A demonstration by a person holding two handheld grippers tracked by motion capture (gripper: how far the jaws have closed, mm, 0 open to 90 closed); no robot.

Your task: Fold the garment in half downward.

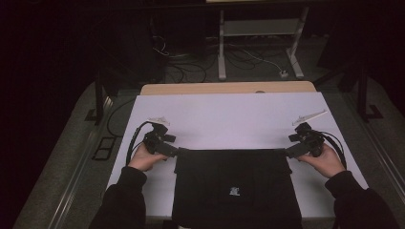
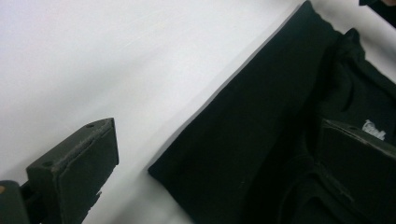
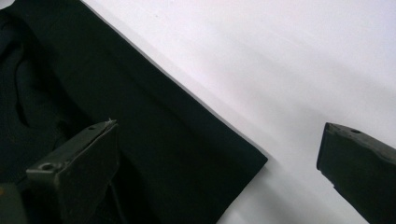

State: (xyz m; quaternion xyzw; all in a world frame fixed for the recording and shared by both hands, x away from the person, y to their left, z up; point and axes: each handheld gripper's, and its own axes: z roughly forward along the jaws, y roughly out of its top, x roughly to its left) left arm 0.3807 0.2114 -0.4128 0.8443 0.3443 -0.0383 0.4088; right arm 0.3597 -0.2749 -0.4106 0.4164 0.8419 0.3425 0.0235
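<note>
Both my left gripper (image 1: 177, 151) and right gripper (image 1: 288, 152) gape open astride the far corners of the black garment (image 1: 236, 183) lying folded on the white table (image 1: 229, 119), ready to pinch it.

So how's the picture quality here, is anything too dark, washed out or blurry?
High view: dim, surroundings nearly black; the black garment shows little detail beyond its small white logo. Left gripper view: the white table cover is bright and featureless, the left claw soft. Right gripper view: the right claw is also soft, cloth folds barely readable.
</note>
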